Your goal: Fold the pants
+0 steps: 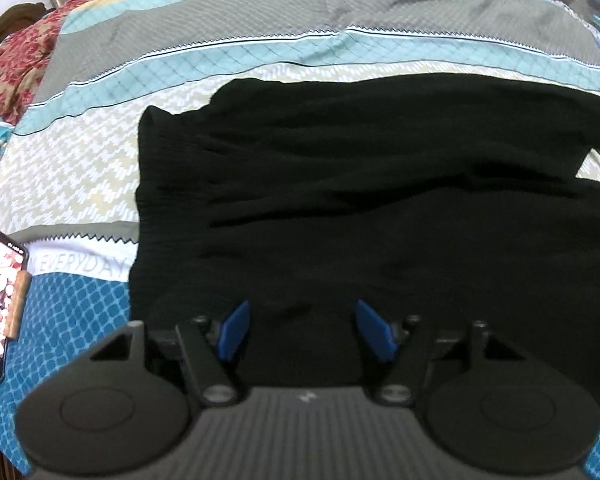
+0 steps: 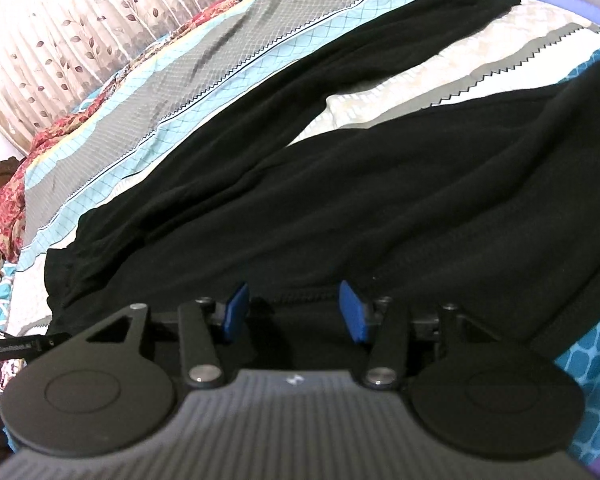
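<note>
Black pants (image 2: 340, 168): spread flat on bedspread (image 1: 79, 168), legs apart toward upper right, no fold made. Left gripper (image 1: 300, 328), right gripper (image 2: 293, 312): fingers spread, empty, above near edge.

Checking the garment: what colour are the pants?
Plain black pants, no pattern; clearest in the right wrist view.

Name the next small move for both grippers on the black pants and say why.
Probably lower both and close on the near edge. The left gripper and right gripper hover open over the black pants, which lie spread on the bedspread, legs apart, nothing gripped.
</note>
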Action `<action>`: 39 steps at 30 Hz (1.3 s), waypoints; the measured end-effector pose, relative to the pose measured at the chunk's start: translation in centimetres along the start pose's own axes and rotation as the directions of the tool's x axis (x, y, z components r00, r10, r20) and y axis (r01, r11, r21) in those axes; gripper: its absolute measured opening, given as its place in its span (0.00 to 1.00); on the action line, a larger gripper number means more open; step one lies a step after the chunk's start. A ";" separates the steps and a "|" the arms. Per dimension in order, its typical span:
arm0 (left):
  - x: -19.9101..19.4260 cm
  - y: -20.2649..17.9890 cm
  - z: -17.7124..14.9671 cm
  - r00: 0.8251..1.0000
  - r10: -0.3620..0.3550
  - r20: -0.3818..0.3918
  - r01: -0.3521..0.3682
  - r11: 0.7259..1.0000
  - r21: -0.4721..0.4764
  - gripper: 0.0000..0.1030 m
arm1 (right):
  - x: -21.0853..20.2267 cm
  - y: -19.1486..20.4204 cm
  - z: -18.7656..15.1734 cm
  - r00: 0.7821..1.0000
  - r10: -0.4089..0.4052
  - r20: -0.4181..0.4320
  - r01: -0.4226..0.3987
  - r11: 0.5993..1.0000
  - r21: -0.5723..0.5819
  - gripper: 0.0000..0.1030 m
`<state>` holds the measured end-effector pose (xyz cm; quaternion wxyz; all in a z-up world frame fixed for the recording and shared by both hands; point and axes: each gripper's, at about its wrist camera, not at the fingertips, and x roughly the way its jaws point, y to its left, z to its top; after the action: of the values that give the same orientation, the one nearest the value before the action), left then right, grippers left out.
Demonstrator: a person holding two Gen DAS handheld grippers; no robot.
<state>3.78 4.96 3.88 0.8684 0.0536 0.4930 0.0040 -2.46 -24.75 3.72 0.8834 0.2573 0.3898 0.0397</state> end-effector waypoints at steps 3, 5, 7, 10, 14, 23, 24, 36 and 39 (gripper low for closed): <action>0.3 -0.3 0.0 1.000 0.002 -0.006 -0.001 1.000 0.007 0.68 | -0.2 -0.1 -0.2 1.000 0.011 0.003 -0.011 1.000 0.002 0.56; 0.4 -0.7 0.0 1.000 0.000 -0.009 0.000 1.000 0.013 0.71 | -0.3 0.0 -0.3 1.000 0.011 0.005 -0.011 1.000 -0.003 0.57; 0.3 -1.2 -0.1 1.000 -0.012 -0.013 0.012 1.000 0.021 0.72 | -0.2 0.0 -0.2 1.000 0.008 0.006 -0.008 1.000 -0.015 0.57; 0.2 -2.3 -0.5 1.000 -0.024 -0.011 0.025 0.999 0.049 0.76 | -0.2 0.2 -0.3 1.000 0.002 0.009 -0.001 1.000 -0.028 0.58; 0.2 -3.2 -0.9 0.998 -0.051 -0.024 0.052 0.996 0.069 0.76 | -0.1 0.3 -0.3 1.000 -0.003 0.010 0.003 0.999 -0.034 0.60; -0.4 -4.5 -1.0 0.997 -0.077 -0.019 0.078 0.993 0.089 0.73 | -0.2 0.3 -0.3 1.000 -0.005 0.012 0.005 0.999 -0.040 0.60; -0.4 -4.5 -1.0 0.996 -0.082 -0.020 0.084 0.992 0.089 0.73 | -0.1 0.3 -0.3 1.000 -0.005 0.012 0.006 0.999 -0.041 0.60; -3.8 -5.2 -4.2 0.973 -0.218 -0.079 0.225 0.969 0.099 0.73 | 0.0 1.2 -0.5 0.999 -0.039 0.018 0.040 0.997 -0.070 0.61; -4.1 -5.9 -5.5 0.967 -0.232 -0.100 0.245 0.960 0.138 0.73 | 0.1 1.4 -0.6 0.998 -0.052 0.021 0.054 0.995 -0.081 0.61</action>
<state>-3.30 -0.64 4.07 0.8348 0.0585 0.5305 -0.1354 -2.65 -23.23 4.00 0.8975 0.2108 0.3863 0.0299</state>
